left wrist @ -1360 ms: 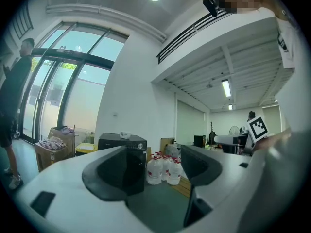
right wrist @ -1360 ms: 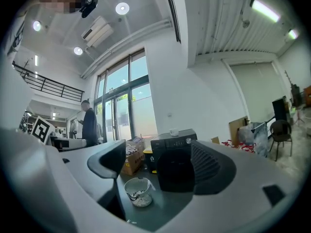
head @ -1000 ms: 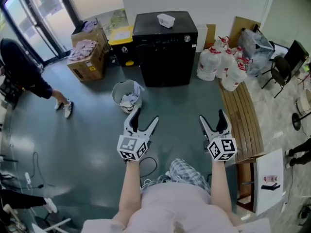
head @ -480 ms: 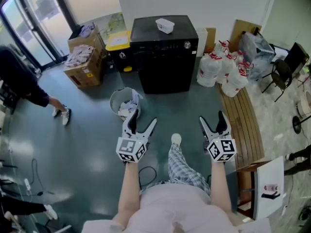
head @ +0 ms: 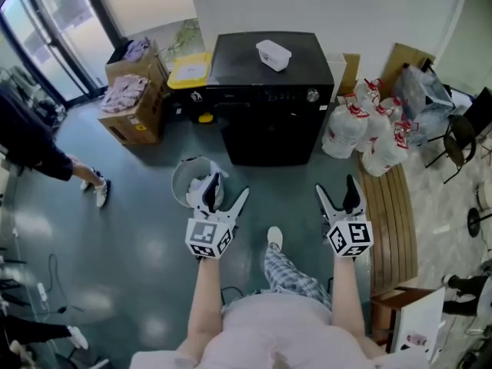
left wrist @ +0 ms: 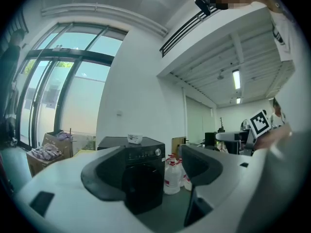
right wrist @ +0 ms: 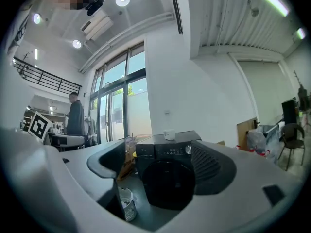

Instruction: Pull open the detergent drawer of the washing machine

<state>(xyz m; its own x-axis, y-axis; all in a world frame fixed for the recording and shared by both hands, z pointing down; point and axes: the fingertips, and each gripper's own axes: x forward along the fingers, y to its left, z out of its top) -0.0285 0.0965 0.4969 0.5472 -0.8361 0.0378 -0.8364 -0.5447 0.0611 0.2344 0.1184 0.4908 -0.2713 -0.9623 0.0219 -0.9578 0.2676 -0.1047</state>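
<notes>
- Open room: glossy dark floor (head: 138, 229), glazing at left, white wall behind; cardboard box (head: 138, 118), waste basket (head: 192, 181), water jugs (head: 361, 125) and wooden bench (head: 392, 206) around.
- Black washing machine (head: 269, 98) against rear wall, well apart from both grippers; small white container (head: 274, 54) on top.
- Detergent drawer: not distinguishable on upper front panel; probably left of knob (head: 312, 95).
- Left gripper (head: 229, 184) and right gripper (head: 335, 184): jaws spread wide, nothing between, aimed at machine.
- Risk: closing on knob or panel edge instead of drawer front, for lack of a visible seam; confirm position on approach.
- Risk: snagging waste basket, just ahead of left gripper.
</notes>
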